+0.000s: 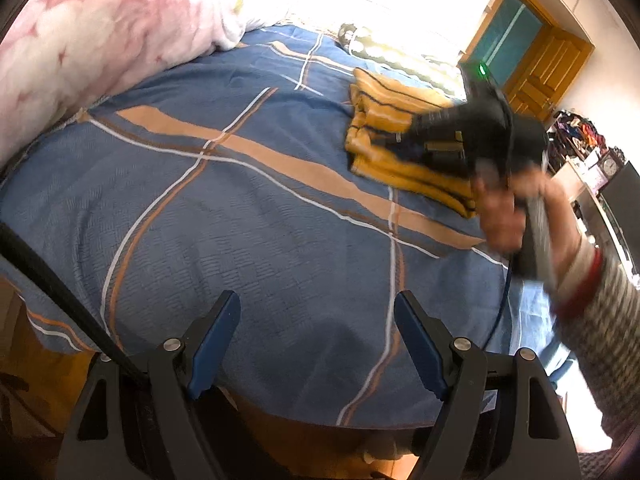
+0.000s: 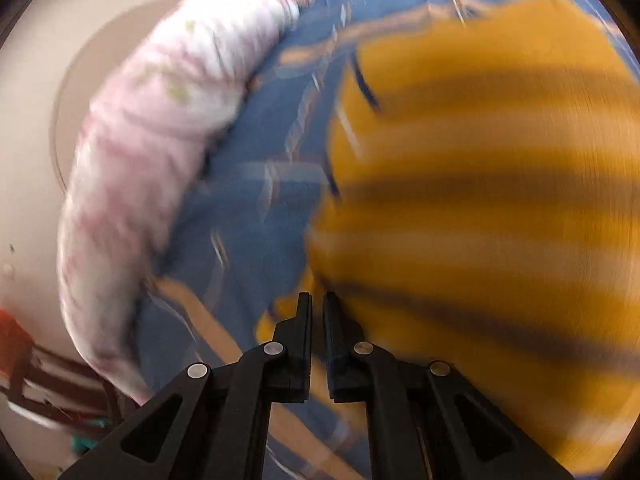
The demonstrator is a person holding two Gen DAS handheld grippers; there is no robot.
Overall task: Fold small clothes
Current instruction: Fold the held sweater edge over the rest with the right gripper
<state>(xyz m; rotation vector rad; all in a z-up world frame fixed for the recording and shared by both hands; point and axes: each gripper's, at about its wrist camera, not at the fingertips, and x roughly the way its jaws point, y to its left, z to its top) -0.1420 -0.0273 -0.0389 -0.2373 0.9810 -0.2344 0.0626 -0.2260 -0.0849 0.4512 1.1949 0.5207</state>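
A folded yellow garment with dark stripes (image 1: 384,120) lies on the blue bedspread (image 1: 240,208) at the right. It fills the right of the right wrist view (image 2: 480,200), blurred. My left gripper (image 1: 318,320) is open and empty above the bed's near edge, well away from the garment. My right gripper (image 2: 317,304) has its jaws nearly together with nothing visibly between them. It hovers at the garment's near corner. In the left wrist view it shows as a blurred dark shape (image 1: 460,136) over the garment, held by a hand.
A pink and white quilt (image 1: 100,40) is rolled along the bed's left side and also shows in the right wrist view (image 2: 152,152). A wooden door (image 1: 536,68) and cluttered shelves (image 1: 580,140) stand at the far right. A black cable (image 1: 52,292) crosses at left.
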